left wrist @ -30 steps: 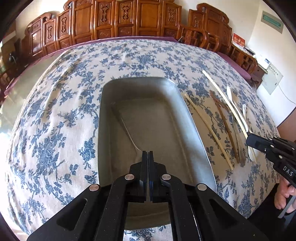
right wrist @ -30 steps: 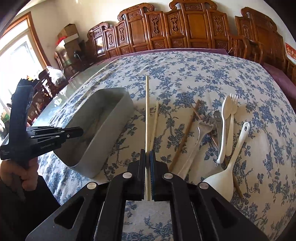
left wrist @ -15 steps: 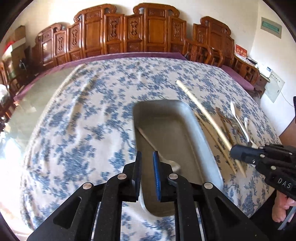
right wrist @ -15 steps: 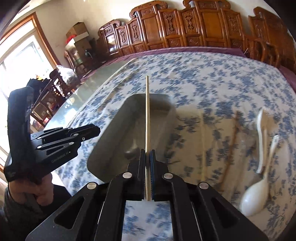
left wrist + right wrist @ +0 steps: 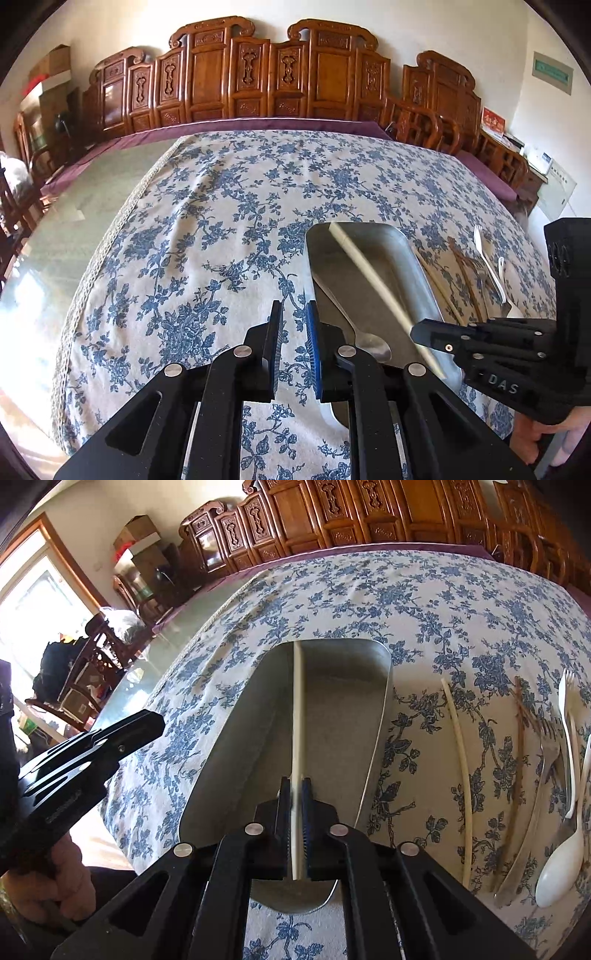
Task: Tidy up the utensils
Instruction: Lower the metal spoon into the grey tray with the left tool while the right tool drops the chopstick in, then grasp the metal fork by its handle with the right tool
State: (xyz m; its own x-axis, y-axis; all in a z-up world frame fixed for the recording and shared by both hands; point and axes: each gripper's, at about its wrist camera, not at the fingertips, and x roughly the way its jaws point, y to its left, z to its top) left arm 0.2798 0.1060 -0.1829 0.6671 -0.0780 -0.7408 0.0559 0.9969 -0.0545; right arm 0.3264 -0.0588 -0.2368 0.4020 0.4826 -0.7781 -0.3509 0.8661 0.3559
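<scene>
A: Okay, right gripper (image 5: pixel 295 812)?
B: Clamped on a pale chopstick (image 5: pixel 297 716), which points forward over the metal tray (image 5: pixel 236 738). Far tip sits near the tray's far rim.
A: Left gripper (image 5: pixel 293 347)?
B: Jaws apart, narrow gap, holding nothing. It hangs over the floral tablecloth (image 5: pixel 207 229), just left of the tray (image 5: pixel 417 254).
A: Anything in the tray?
B: One metal spoon (image 5: pixel 364 338), bowl at the near end, handle running away along the tray floor.
A: What lies outside it?
B: On the cloth right of the tray: a second pale chopstick (image 5: pixel 460 768), a brown chopstick (image 5: pixel 517 760), a metal fork (image 5: pixel 535 797), a white plastic fork (image 5: pixel 567 731) and a white plastic spoon (image 5: pixel 561 864). All lie roughly parallel, near each other; fork and brown stick overlap, can't tell which is on top.
</scene>
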